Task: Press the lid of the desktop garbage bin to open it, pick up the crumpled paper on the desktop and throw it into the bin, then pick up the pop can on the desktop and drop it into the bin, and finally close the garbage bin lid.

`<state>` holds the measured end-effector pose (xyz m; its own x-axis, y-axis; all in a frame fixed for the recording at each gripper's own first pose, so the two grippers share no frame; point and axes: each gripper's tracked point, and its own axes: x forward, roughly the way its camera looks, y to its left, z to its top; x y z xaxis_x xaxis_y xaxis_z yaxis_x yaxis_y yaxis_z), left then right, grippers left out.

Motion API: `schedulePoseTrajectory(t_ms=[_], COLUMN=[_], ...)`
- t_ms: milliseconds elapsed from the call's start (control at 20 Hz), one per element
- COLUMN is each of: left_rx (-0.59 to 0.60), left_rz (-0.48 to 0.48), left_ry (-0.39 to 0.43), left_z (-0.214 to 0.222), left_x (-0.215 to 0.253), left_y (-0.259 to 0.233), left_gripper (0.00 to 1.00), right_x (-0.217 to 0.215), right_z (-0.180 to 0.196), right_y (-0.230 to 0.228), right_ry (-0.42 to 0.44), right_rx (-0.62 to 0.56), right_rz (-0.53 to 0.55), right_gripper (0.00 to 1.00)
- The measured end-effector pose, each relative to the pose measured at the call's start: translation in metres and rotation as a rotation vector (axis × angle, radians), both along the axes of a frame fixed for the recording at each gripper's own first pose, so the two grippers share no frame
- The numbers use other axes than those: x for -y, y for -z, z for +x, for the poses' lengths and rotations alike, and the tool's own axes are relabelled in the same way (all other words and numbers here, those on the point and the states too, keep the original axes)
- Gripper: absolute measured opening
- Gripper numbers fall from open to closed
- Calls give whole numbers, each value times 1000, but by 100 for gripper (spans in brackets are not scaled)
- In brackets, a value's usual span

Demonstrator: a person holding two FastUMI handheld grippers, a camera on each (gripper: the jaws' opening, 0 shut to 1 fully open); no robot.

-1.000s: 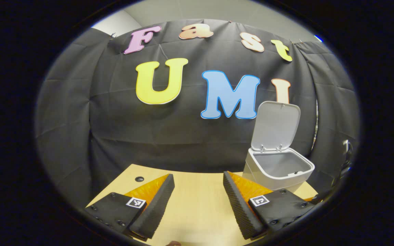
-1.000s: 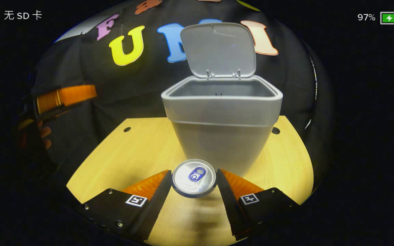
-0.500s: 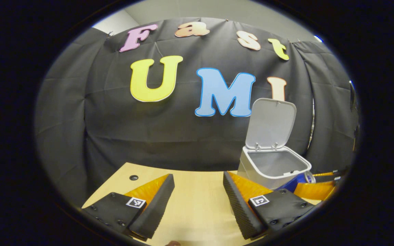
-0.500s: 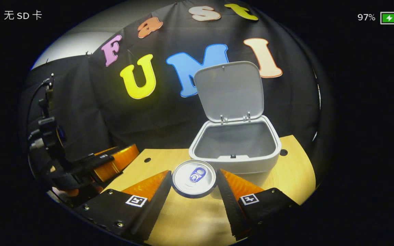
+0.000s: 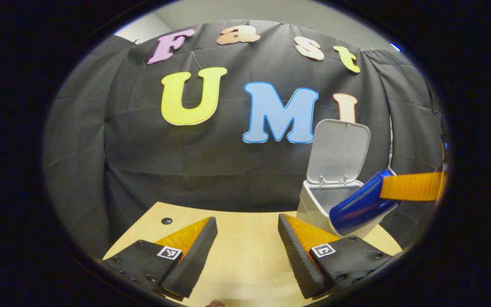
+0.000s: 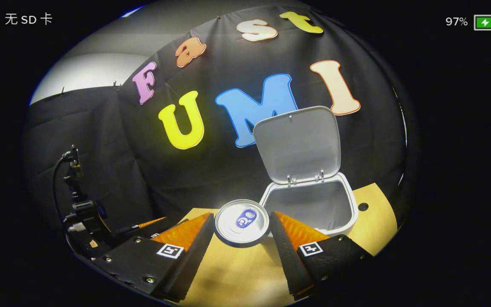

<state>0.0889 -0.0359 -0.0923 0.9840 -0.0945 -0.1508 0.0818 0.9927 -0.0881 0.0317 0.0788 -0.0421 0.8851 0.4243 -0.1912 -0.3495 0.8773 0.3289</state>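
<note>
The white desktop bin [image 6: 335, 219] stands on the wooden table with its lid [image 6: 298, 143] tilted up and back. My right gripper [image 6: 242, 226] is shut on the pop can [image 6: 242, 221], whose silver top with a blue tab faces the camera, held in the air just in front of the bin's mouth. In the left gripper view the blue can [image 5: 362, 209] hangs tilted over the bin [image 5: 313, 202], carried by the right gripper's fingers [image 5: 411, 186]. My left gripper [image 5: 247, 243] stands open and empty over the table, left of the bin.
The wooden tabletop [image 5: 245, 264] has a small round hole [image 5: 166, 221] at its far left and another [image 6: 362, 207] to the right of the bin. The left gripper with its cable [image 6: 81, 213] shows at the left of the right gripper view.
My right gripper has lifted the can from table level up to the bin's open mouth. The left gripper has barely moved and stays open.
</note>
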Motion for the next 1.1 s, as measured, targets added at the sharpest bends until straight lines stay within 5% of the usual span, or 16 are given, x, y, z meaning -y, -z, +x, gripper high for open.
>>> schedulePoseTrajectory(t_ms=[500, 1100], left_rx=[-13, -39], left_rz=[9, 14], left_ry=[2, -38], left_z=[1, 0], left_x=[-4, -23], left_y=[4, 13], left_gripper=[94, 96], right_x=[55, 69], right_z=[68, 104], right_y=[14, 70], right_ry=[159, 195], right_rx=[9, -81], right_rz=[-103, -227], right_gripper=[83, 84])
